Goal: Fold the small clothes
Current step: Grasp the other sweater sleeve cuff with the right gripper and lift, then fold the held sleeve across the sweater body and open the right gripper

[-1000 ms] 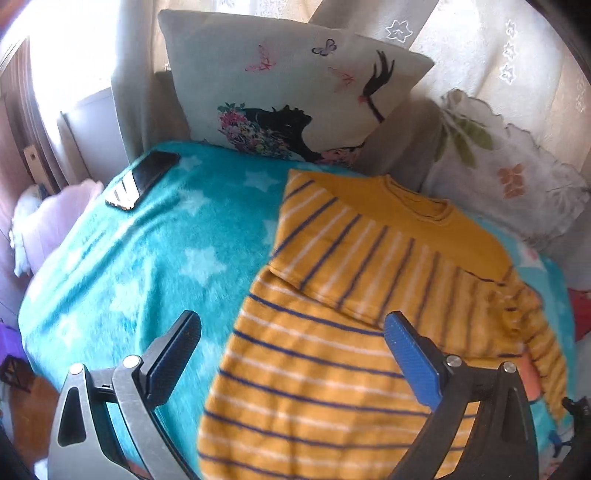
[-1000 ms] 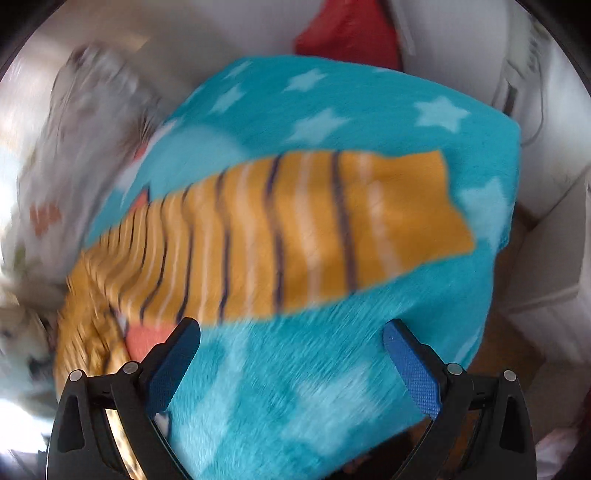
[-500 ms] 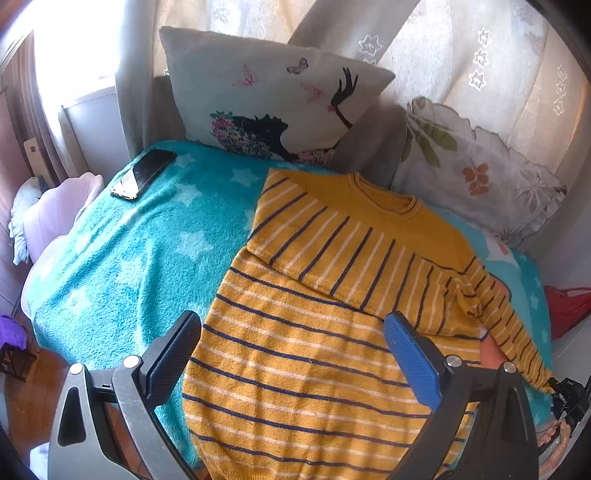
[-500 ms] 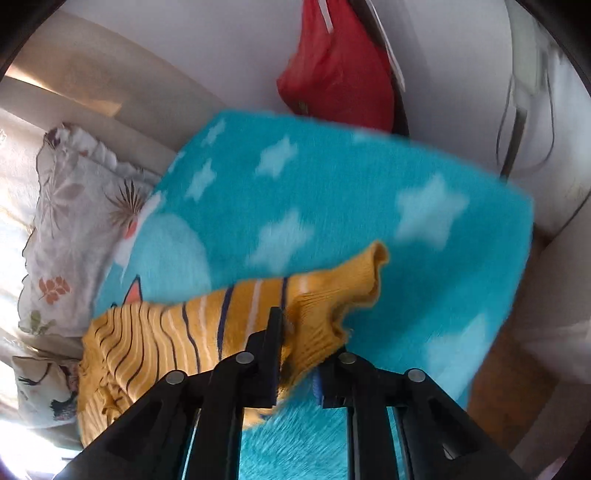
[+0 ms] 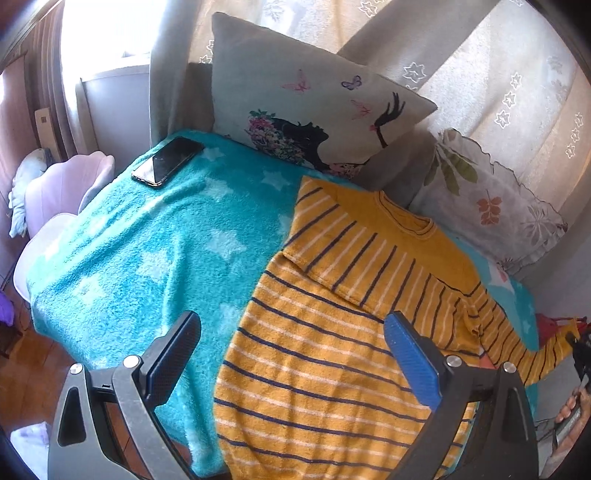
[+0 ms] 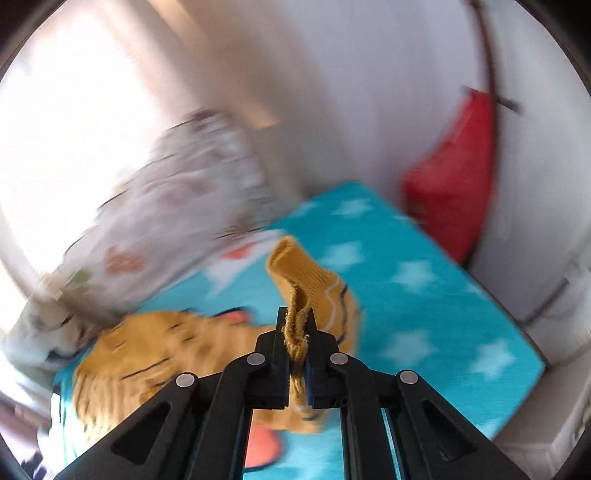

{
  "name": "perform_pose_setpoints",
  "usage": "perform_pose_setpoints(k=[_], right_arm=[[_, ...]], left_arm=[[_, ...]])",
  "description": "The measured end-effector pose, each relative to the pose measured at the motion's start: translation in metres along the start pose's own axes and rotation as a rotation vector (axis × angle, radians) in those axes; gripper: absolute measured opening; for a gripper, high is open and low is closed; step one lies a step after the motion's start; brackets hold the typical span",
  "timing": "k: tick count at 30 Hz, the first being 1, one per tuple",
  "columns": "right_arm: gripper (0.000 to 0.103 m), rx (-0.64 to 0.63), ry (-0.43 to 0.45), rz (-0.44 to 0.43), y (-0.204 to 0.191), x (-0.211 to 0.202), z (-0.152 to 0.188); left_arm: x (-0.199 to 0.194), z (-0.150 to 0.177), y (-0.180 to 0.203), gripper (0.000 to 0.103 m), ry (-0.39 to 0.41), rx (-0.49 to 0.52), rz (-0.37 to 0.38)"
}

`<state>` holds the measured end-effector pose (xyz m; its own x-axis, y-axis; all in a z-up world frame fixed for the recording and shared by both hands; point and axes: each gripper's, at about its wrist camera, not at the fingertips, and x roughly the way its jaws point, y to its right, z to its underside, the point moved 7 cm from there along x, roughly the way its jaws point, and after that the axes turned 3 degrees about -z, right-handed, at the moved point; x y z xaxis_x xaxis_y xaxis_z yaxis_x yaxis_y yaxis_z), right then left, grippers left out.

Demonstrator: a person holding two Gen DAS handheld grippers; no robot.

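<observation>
Right gripper [image 6: 297, 325] jaws around sweater cuff [image 6: 291, 266]

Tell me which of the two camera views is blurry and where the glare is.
Right wrist view: streaked with motion blur, pillow and sweater smeared, only the right hand-held gripper crisp, glare at left. Left wrist view: sharp, window blown out at upper left, edges bent by the fisheye.
</observation>
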<state>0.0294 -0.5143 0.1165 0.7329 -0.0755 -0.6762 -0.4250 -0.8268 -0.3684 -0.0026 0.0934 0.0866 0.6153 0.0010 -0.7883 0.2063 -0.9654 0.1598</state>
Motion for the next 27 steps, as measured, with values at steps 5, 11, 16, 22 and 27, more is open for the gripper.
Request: perform_pose_setpoints(k=[5,11,16,22,27], right_arm=[[0.006,-0.101,-0.086,-0.153,-0.115,0.03,0.023],[0.006,-0.226,-0.198,-0.261,-0.248,0.071,0.077],[0.006,-0.323,-0.286,-0.312,-0.339,0.102,0.129],[0.006,-0.418,-0.39,-0.324,-0.421,0.148,0.195],[0.006,-0.466,-0.44,-0.309,-0.455,0.171,0.23]], left_arm=[[-0.003,-0.011,-0.026,0.099,0.04,0.033,-0.027],[-0.002,-0.028,-0.077,0.099,0.064,0.035,-0.063],[0.008,-0.032,-0.116,0.099,0.05,0.041,-0.101],[0.024,-0.03,-0.153,0.099,-0.003,0.017,-0.097],[0.034,-0.028,-0.169,0.099,-0.024,0.009,-0.088]])
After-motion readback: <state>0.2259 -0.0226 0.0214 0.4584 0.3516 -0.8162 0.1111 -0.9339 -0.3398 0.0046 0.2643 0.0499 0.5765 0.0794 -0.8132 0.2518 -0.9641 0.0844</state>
